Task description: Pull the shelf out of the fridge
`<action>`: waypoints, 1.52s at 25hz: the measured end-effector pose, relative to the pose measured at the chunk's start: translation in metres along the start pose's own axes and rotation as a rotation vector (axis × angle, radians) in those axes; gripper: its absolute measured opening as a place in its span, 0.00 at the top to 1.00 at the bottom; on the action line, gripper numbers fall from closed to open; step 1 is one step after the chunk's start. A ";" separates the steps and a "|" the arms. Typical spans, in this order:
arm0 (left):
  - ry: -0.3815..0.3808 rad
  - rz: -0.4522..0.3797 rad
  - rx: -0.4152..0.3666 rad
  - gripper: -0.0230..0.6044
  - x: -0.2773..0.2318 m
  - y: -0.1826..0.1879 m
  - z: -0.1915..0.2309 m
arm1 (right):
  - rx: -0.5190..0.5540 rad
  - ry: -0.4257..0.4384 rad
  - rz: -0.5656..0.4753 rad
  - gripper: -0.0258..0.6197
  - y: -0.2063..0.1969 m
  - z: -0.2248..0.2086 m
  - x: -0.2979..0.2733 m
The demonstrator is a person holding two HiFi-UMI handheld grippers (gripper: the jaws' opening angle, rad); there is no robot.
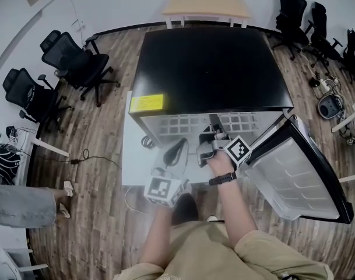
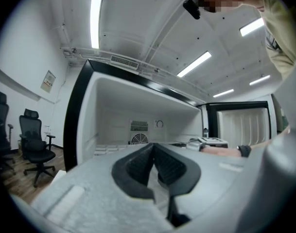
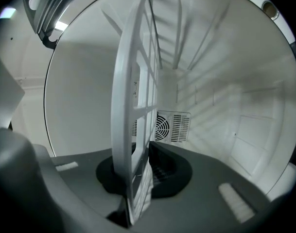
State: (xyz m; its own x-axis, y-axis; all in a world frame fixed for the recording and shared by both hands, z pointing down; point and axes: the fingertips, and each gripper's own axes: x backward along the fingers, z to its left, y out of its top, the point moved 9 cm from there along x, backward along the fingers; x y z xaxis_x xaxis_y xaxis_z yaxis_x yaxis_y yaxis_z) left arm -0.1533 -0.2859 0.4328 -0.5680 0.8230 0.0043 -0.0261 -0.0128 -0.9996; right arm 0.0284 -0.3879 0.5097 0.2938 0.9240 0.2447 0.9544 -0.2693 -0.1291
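Head view showed the white grid shelf (image 1: 177,123) inside the open fridge (image 1: 206,69), right gripper (image 1: 209,144) at its front. Left gripper (image 2: 153,152) view: jaws closed, empty, standing by. Right gripper view: jaws clamped the shelf's front rim, apparently for pulling.

The fridge (image 1: 209,69) has a smooth, glossy black top. Its inner walls, seen in the left gripper view, are smooth white plastic with a soft sheen. The shelf (image 3: 137,106) is a white grid that looks like smooth moulded plastic. The right gripper (image 3: 140,152) has matt black fingers (image 3: 161,169) with ribbed pads and a matt grey, finely grainy body; the left gripper (image 2: 153,148) looks the same. The floor (image 1: 101,150) is grey-brown wood-look planking with visible grain. At the upper centre of the head view, the desk (image 1: 206,3) has a pale, matt wooden top.
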 end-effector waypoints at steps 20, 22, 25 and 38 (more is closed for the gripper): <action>-0.114 -0.026 -0.016 0.97 0.028 0.023 -0.043 | 0.020 -0.012 0.059 0.89 -0.015 0.016 0.056; -0.128 -0.032 -0.013 0.97 0.038 0.021 -0.049 | 0.013 -0.005 0.064 0.89 -0.021 0.016 0.067; -0.146 -0.027 -0.021 0.97 0.044 0.022 -0.057 | 0.019 -0.005 0.071 0.89 -0.023 0.017 0.077; -0.201 -0.031 -0.031 0.97 0.053 0.039 -0.097 | 0.021 -0.010 0.129 0.89 -0.026 0.029 0.112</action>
State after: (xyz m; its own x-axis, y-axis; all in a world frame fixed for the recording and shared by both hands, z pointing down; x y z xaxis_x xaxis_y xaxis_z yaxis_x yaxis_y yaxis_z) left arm -0.1050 -0.1880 0.3912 -0.7201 0.6928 0.0374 -0.0228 0.0303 -0.9993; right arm 0.0349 -0.2694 0.5125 0.4137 0.8846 0.2151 0.9072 -0.3807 -0.1790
